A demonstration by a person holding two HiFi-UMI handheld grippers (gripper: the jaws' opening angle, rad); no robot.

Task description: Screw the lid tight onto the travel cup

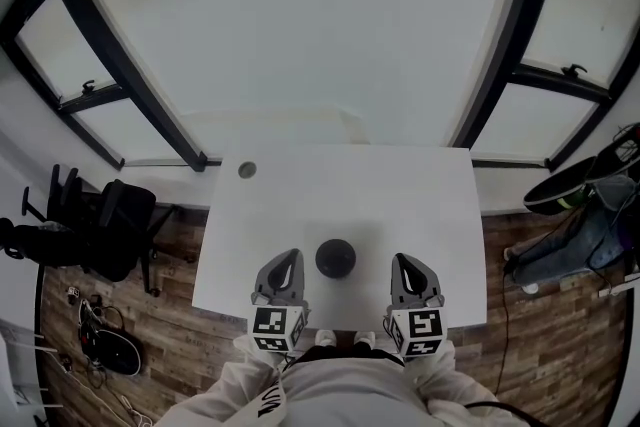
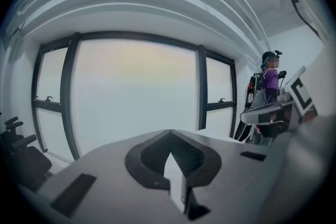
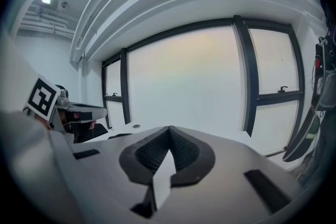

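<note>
Travel cup (image 1: 335, 258): dark, round from above, standing on the matte white counter (image 1: 300, 195) between both pairs of fingers (image 2: 186, 157), touching neither. Left gripper (image 1: 290, 263) pinched together, empty, its inner faces black and ribbed. Right gripper (image 1: 402, 265) likewise.

A white table (image 1: 400, 195) bears a dark travel cup (image 1: 335, 258).

office — white desk (image 1: 340, 185), black swivel chair (image 1: 115, 227), tall windows (image 1: 300, 15) — wood floor (image 1: 185, 340)

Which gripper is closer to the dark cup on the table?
Left. The left gripper sits just left of the cup; the right gripper stands farther off to its right.
</note>
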